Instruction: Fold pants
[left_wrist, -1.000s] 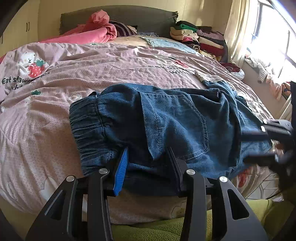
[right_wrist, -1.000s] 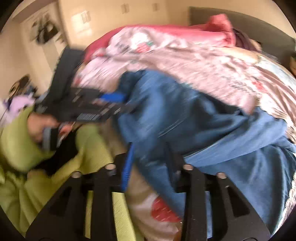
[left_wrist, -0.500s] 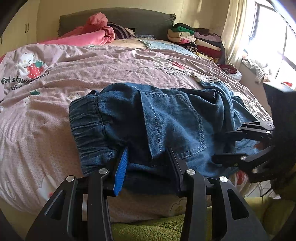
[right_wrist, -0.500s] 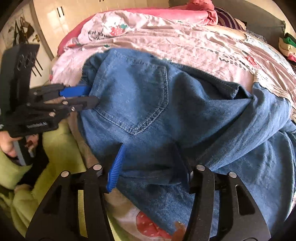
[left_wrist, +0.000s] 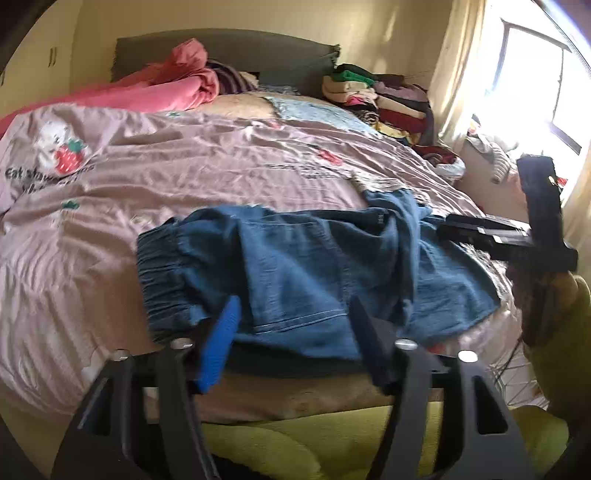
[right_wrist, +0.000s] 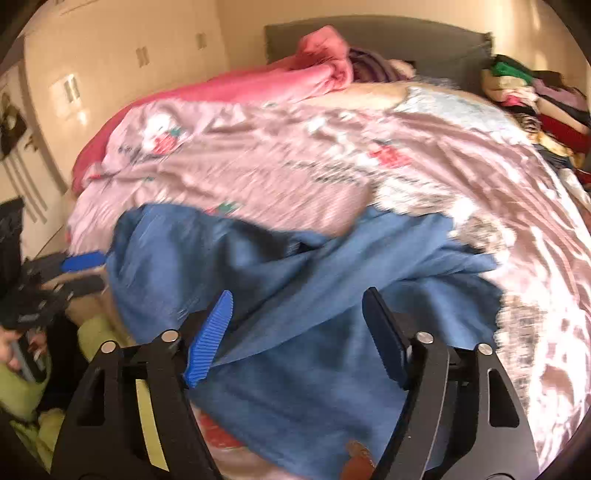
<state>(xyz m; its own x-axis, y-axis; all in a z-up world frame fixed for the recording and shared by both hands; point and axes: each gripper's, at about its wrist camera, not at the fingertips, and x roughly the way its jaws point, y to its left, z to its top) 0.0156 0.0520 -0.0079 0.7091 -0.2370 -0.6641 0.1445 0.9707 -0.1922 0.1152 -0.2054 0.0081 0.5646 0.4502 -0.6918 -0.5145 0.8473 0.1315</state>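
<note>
Since half a second ago the right gripper (right_wrist: 297, 332) has swung up and away from the back pocket toward the leg end of the denim pants (left_wrist: 314, 269), its view now smeared with motion, while the left gripper (left_wrist: 291, 339) has barely shifted at the near hem by the elastic waistband (left_wrist: 162, 273). Those pants lie bunched across the near edge of the bed, on the pink strawberry-print duvet (left_wrist: 184, 170), waistband to the left and the legs trailing right in loose, overlapping folds. Both sets of jaws stand wide apart and hold nothing: the left pair straddles the near edge of the cloth without pinching it, and the right pair hovers over the rumpled leg fabric. Judging from this, the step in hand is still laying the garment out before any fold. To do it well, each gripper should probably bite a single clean edge, the left at the waistband corner and the right at the leg hem, rather than a bundle of layers, then draw apart along the bed so the legs lie flat and stacked. Closing on several layers at once would likely lock the wrinkles in. A stack of folded clothes (left_wrist: 373, 96) sits well apart by the headboard.
</note>
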